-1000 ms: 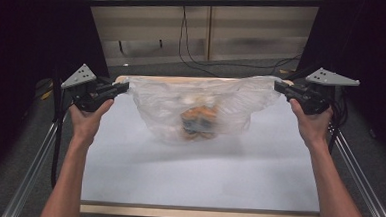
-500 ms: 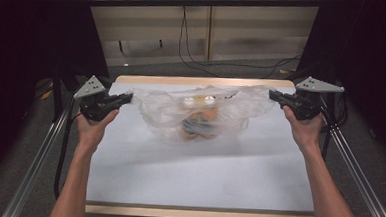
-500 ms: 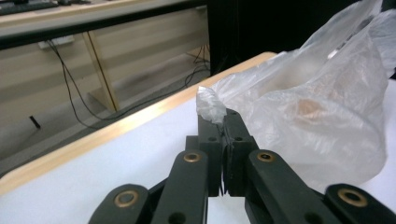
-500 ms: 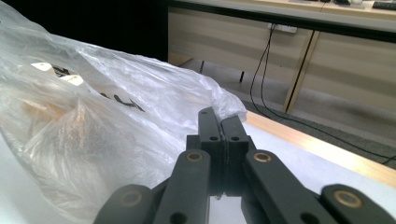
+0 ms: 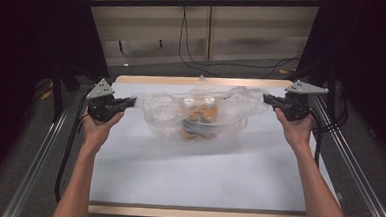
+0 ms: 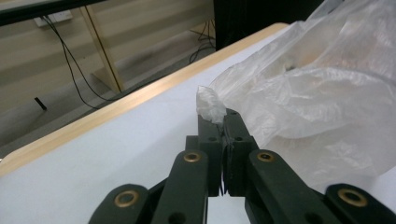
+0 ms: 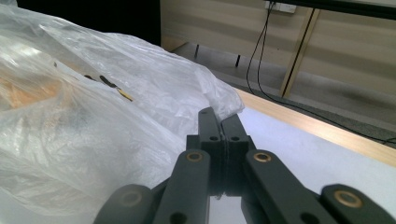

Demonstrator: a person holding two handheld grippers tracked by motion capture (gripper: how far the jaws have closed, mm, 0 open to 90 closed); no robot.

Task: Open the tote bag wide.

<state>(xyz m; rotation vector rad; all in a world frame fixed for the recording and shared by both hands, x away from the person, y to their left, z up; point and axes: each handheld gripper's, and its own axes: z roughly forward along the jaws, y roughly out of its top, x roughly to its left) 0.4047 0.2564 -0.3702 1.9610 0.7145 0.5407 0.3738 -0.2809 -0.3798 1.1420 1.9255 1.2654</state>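
Note:
A clear plastic bag (image 5: 195, 116) lies stretched across the far half of the white table (image 5: 197, 174), with orange and dark items (image 5: 200, 120) bunched inside it. My left gripper (image 5: 130, 102) is shut on the bag's left edge; a tuft of film (image 6: 211, 103) sticks up between its jaws. My right gripper (image 5: 266, 98) is shut on the bag's right edge, where the film (image 7: 205, 100) folds into its closed jaws. In the right gripper view the orange contents (image 7: 28, 91) show through the plastic at the left.
The table's wooden far edge (image 5: 202, 82) runs just behind the bag. Metal rails (image 5: 38, 160) flank the table on both sides. Cables (image 5: 194, 43) hang and lie on the floor beyond it. The near half of the white surface is bare.
Both grippers have moved down and inward with the bag's edges. The bag has sagged lower and sits wider on the table.

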